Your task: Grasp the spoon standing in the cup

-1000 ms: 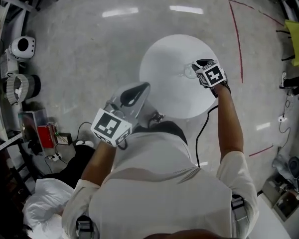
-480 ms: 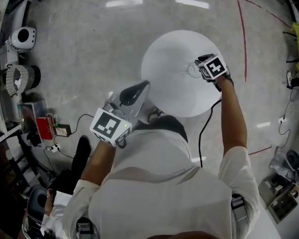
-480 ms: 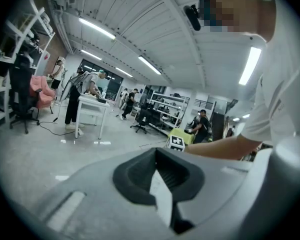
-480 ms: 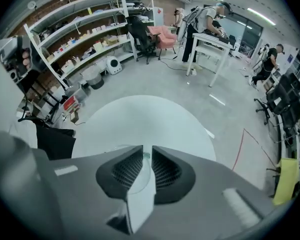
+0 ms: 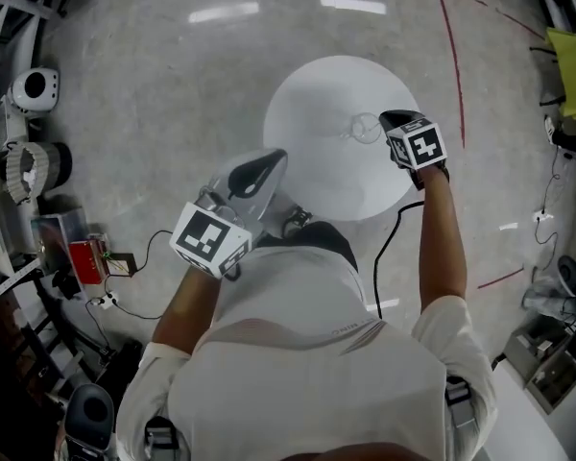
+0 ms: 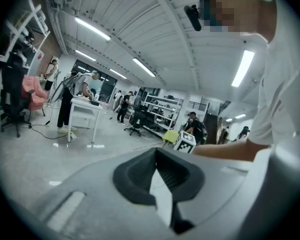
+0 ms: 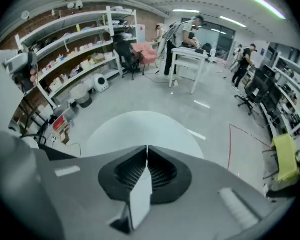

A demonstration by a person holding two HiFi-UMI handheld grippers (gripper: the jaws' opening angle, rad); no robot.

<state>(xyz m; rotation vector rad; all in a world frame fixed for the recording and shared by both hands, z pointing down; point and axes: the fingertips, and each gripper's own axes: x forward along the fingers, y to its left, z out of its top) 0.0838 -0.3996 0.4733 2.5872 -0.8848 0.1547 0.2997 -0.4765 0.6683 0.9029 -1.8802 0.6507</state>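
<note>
Nearest to us, the left gripper (image 5: 278, 157) hung by the near left edge of the round white table (image 5: 312, 104). Its two jaws were pressed together with nothing between them (in the left gripper view the tips met in one seam, pointed out across the room rather than down at the tabletop). Farther along and to the right, the right gripper (image 5: 387, 120) sat over the right part of the table. Its jaws were likewise closed tip to tip and empty, as the right gripper view showed plainly, with the bare tabletop spread beyond them. Just left of those tips stood the clear cup (image 5: 366, 127), near the table's right side. We could not tell whether the gripper touched the cup. A thin sliver leaning out of the cup's left side was what we took for the spoon (image 5: 349, 133), too faint to say more. Past the table's right edge a red line (image 5: 457, 65) ran across the floor.
</note>
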